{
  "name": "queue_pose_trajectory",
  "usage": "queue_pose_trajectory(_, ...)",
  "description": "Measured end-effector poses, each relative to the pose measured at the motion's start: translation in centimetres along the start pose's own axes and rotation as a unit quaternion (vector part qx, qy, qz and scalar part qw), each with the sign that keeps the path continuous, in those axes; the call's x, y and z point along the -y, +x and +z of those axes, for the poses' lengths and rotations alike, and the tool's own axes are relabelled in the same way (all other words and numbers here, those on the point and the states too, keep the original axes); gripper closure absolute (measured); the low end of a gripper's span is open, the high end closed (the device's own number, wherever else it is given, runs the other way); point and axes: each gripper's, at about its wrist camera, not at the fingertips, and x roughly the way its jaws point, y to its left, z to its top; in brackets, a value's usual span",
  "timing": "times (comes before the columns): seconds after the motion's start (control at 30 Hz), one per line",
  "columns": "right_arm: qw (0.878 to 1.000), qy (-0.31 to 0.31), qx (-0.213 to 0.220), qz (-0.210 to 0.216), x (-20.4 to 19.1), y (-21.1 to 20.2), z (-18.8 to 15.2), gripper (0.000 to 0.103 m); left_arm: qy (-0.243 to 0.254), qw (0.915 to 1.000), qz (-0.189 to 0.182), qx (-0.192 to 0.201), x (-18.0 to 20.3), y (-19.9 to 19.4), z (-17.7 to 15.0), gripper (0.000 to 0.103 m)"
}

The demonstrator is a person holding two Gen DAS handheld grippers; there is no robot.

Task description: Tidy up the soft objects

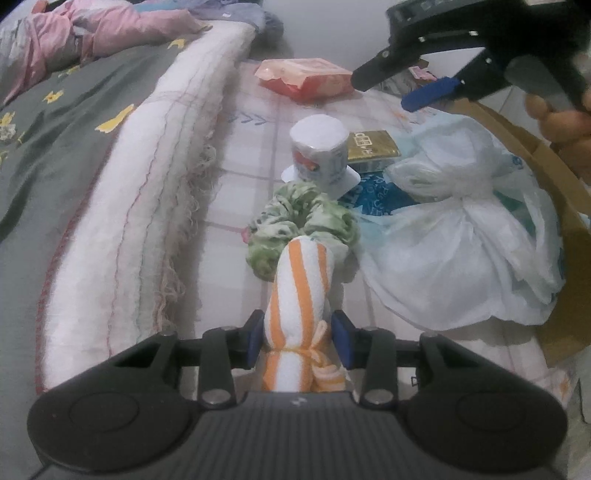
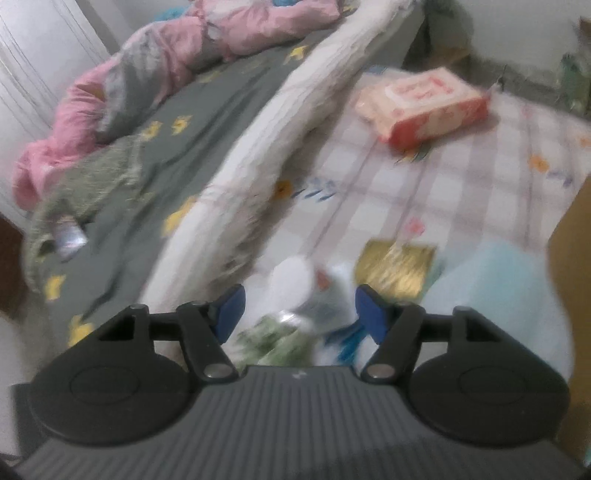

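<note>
At the far left of the left wrist view lies a grey bedspread (image 1: 66, 155) with yellow shapes, a pink quilt (image 1: 110, 29) bunched in the upper left corner, and a white fringed blanket (image 1: 147, 192) running along its edge. At lower centre the left gripper (image 1: 298, 338) is clamped on a rolled orange-and-white striped towel (image 1: 301, 284), its blue pads pressing both sides near the tied end. Just beyond the roll's far end sits a green patterned scrunchie (image 1: 295, 218), and behind that a white wrapped tissue roll (image 1: 319, 151) stands on the checked sheet (image 1: 251, 166). Further back is a red tissue pack (image 1: 306, 77). Right of the roll lie a gold box (image 1: 373, 146) and a knotted white plastic bag (image 1: 461, 236), with a cardboard box (image 1: 561, 192) at the right edge. In the upper right corner a hand (image 1: 565, 122) holds the right gripper (image 1: 384, 88), whose jaws stand apart with nothing between them; its own view is blurred.
</note>
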Motion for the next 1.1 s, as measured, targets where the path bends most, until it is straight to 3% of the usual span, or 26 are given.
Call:
queue_pose_trajectory(0.2,0.994,-0.095,-0.043,-0.014,-1.9,3.0,1.2,0.022,-0.013,0.9999,-0.002,0.0,-0.4,0.6,0.2,0.061)
queue_pose_trajectory(0.37,0.987,-0.141,-0.072,-0.024,-4.4,6.9,0.3,0.022,-0.023,0.9997,0.004,0.009,-0.6,0.5,0.3,0.05)
queue_pose_trajectory(0.43,0.985,-0.147,-0.079,-0.041,-4.8,8.4,0.0,0.027,-0.027,0.9995,0.007,0.012,-0.8,0.6,0.4,0.048)
queue_pose_trajectory(0.47,0.985,-0.144,-0.083,-0.048,-4.7,9.0,-0.1,0.04,-0.029,0.9994,0.008,0.016,-0.9,0.6,0.5,0.048)
queue_pose_trajectory(0.5,0.986,-0.135,-0.087,-0.04,-4.5,9.3,-0.1,0.047,-0.031,0.9993,0.01,0.02,-1.0,0.7,0.5,0.048)
queue_pose_trajectory(0.63,0.993,-0.096,-0.064,-0.039,-3.6,8.5,0.3,0.052,-0.039,0.9984,0.014,0.039,-1.4,0.3,0.6,0.047)
queue_pose_trajectory(0.8,1.0,-0.001,-0.02,0.013,-0.7,5.1,1.4,0.056,-0.032,0.9964,0.008,0.078,-1.1,-1.8,0.5,0.037)
queue_pose_trajectory(0.97,0.994,0.078,0.009,0.081,1.1,0.6,0.3,0.056,-0.032,0.9932,-0.001,0.112,-0.9,-4.3,0.4,0.036)
queue_pose_trajectory(1.1,0.985,0.106,0.019,0.137,0.7,-2.6,-2.6,0.056,-0.018,0.9918,-0.011,0.126,-0.6,-6.4,-0.5,0.036)
